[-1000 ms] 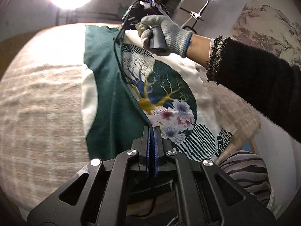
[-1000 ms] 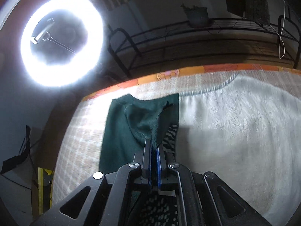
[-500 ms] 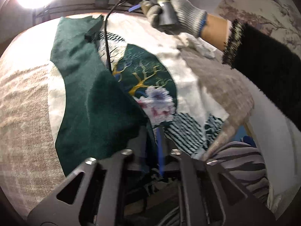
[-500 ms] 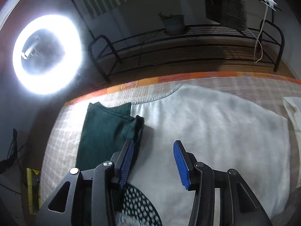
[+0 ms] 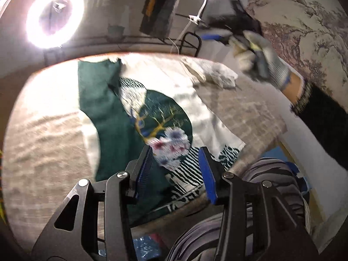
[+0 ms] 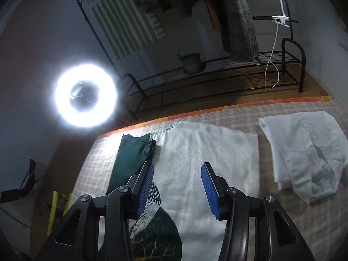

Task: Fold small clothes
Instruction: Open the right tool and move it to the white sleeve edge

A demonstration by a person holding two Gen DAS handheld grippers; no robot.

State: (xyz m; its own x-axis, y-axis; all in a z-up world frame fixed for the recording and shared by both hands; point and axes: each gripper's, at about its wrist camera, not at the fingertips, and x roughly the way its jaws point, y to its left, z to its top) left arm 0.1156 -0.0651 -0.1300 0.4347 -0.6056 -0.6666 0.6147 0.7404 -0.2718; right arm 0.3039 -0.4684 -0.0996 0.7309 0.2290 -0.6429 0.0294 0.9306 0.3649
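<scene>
A white and dark green shirt (image 5: 165,117) with a tree and flower print lies flat on the checked table cover (image 5: 43,143). Its green left side (image 5: 104,100) is folded inward over the print. My left gripper (image 5: 176,169) is open and empty, just above the shirt's near hem. My right gripper (image 6: 177,184) is open and empty, raised over the shirt's white upper part (image 6: 195,148). In the left wrist view it is blurred, held by a gloved hand (image 5: 258,58) at the far right.
A folded white garment (image 6: 304,150) lies on the table to the right of the shirt. A ring light (image 6: 86,95) and a black metal rack (image 6: 217,74) stand beyond the far edge. A striped cloth (image 5: 271,184) is at the near right edge.
Both grippers were shut on the green side of the shirt a second ago. Both have opened and let it go, folded inward. The right gripper has lifted up and to the right.
</scene>
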